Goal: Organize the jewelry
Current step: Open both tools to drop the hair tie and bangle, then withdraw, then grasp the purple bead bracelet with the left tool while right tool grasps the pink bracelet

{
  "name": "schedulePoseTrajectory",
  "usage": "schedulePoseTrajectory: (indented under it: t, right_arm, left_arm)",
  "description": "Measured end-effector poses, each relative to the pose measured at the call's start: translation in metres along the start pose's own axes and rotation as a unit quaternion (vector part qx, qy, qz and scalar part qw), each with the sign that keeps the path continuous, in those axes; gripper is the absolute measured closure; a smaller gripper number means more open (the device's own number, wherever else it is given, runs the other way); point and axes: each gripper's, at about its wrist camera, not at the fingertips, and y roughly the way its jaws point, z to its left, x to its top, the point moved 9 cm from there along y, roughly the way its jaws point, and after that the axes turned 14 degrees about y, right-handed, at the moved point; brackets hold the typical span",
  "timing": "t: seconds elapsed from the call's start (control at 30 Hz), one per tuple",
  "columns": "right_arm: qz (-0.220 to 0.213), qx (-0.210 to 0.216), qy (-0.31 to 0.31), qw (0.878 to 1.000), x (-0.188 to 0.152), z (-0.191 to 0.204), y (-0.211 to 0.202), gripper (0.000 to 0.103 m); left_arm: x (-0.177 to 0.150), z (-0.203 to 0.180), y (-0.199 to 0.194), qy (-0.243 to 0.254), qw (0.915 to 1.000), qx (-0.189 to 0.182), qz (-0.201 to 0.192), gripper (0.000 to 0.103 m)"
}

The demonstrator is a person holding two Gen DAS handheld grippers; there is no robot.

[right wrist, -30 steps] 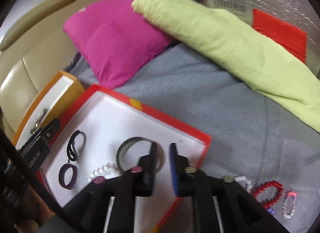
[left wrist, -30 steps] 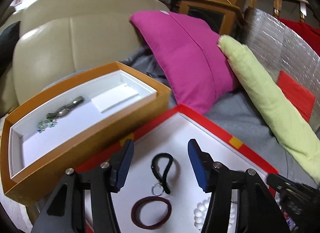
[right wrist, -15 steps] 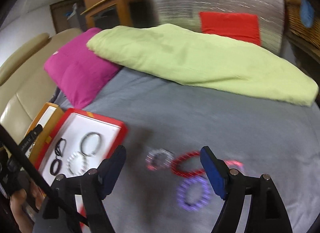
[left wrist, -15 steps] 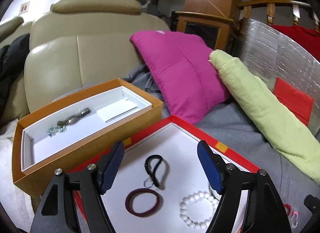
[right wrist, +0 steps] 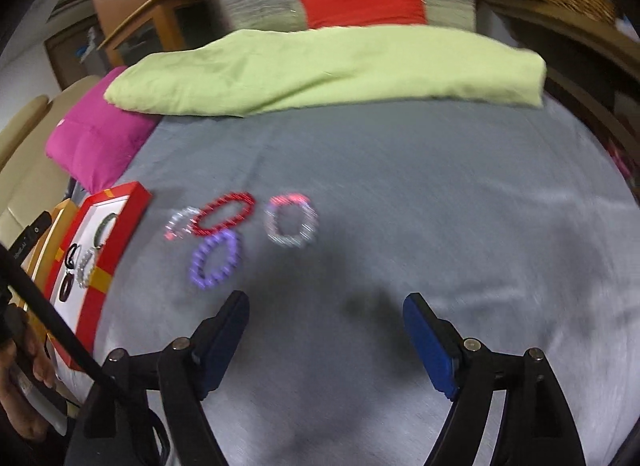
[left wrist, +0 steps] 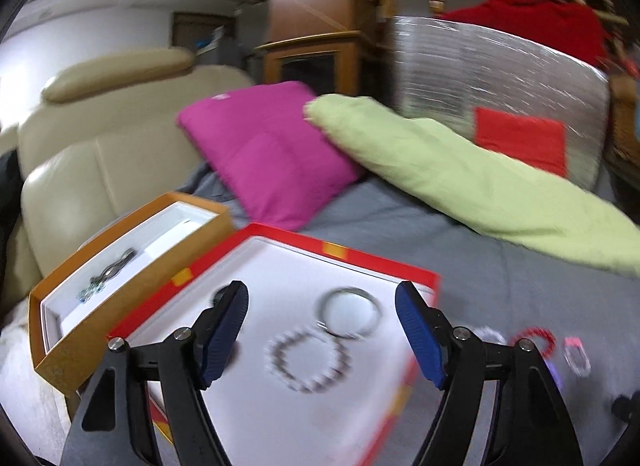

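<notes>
Between placements. Four loose bracelets lie on the grey blanket [right wrist: 400,193]: red bracelet [right wrist: 224,213], purple bracelet [right wrist: 215,260], pink-and-white bracelet [right wrist: 291,225], a pale one [right wrist: 181,221] touching the red. The right gripper [right wrist: 326,340], jaws wide with nothing between, having just been opening, is held short of them. The left gripper [left wrist: 320,340], also wide and empty, hangs over the red tray [left wrist: 344,254], where a bead bracelet [left wrist: 309,362] and a bangle [left wrist: 349,313] are already laid. Next move, judged: one loose bracelet is to be straddled and pinched.

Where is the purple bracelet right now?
In the right wrist view, the purple bracelet lies on the grey blanket, just below the red bracelet and right of the red tray.
</notes>
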Motion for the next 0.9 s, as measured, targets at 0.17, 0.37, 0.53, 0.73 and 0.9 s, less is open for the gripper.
schedulePoseTrajectory:
  t: [0.17, 0.37, 0.53, 0.73, 0.9]
  right_arm:
    - [0.002, -0.002, 0.023, 1.0, -0.011, -0.029, -0.006, 0.021]
    - [0.006, 0.005, 0.025, 1.0, -0.01, -0.04, -0.008, 0.021]
    - [0.0, 0.003, 0.006, 1.0, 0.012, -0.028, -0.004, 0.021]
    - [0.03, 0.003, -0.027, 0.999, 0.038, 0.007, 0.033, 0.04]
    - [0.049, -0.016, -0.045, 0.998, 0.047, 0.026, 0.065, 0.051]
  left_arm:
    - [-0.007, -0.073, -0.024, 0.099, 0.9925, -0.071, -0.012, 0.025]
    - [-0.018, -0.155, -0.039, 0.187, 0.9674, -0.171, -0.001, 0.025]
    - [-0.022, -0.168, -0.026, 0.177, 0.9673, -0.179, 0.033, 0.025]
    - [-0.023, -0.156, -0.016, 0.152, 0.9724, -0.17, 0.049, 0.025]
    - [-0.023, -0.149, -0.016, 0.152, 0.9744, -0.16, 0.043, 0.025]
